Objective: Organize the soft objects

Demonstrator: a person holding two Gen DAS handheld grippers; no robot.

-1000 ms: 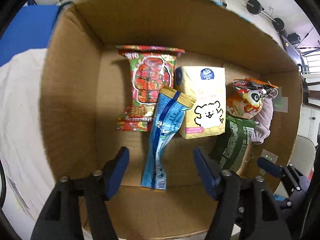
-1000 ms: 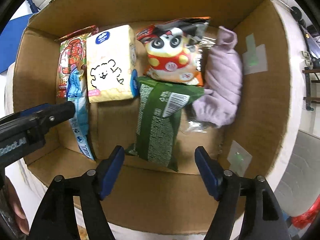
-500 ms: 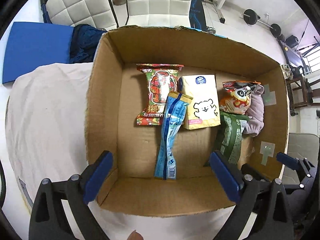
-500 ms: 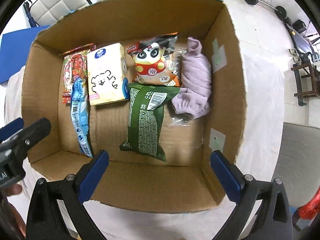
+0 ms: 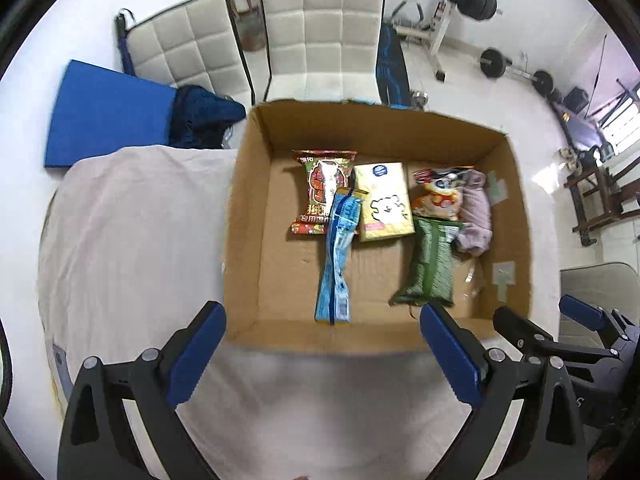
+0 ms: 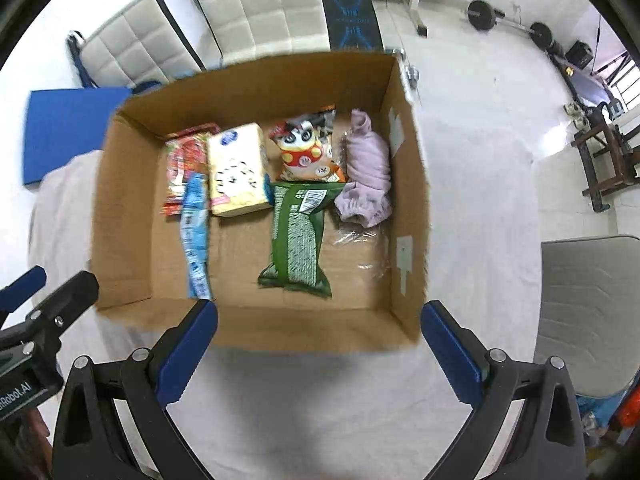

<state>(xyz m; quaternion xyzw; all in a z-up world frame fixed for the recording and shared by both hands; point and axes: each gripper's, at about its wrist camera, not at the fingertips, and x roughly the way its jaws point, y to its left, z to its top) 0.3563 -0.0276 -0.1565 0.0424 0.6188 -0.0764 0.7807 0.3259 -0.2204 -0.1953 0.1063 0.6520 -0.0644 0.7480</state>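
In the middle of both wrist views I see an open cardboard box (image 5: 244, 220) standing on a table draped in a pale cloth (image 5: 132, 240). My left gripper (image 5: 322, 354) sits at the bottom of its frame with its blue pads spread wide and nothing between them, above the cloth just short of the box's near wall. My right gripper (image 6: 320, 350) is the same in its own view: fingers well apart, holding nothing, just short of that near wall.

Inside the box, along the far side, I see from left to right a red snack bag (image 5: 322, 196), a yellow tissue pack (image 5: 384, 202) printed with a white dog, a panda snack bag (image 6: 308, 152) and a rolled lilac cloth (image 6: 366, 168) close to the right wall. A long blue packet (image 5: 338, 256) lies lengthwise, its far end overlapping the red bag and touching the tissue pack, its near end close to the box's near wall. A green packet (image 6: 298, 238) lies lengthwise below the panda bag, its top edge touching it. A piece of clear wrap (image 6: 360, 244) lies on the box floor to the right of the green packet.

At the top of the frame, beyond the box, I see two white padded chairs (image 5: 324, 28) and, upper left, a blue mat (image 5: 108, 116).
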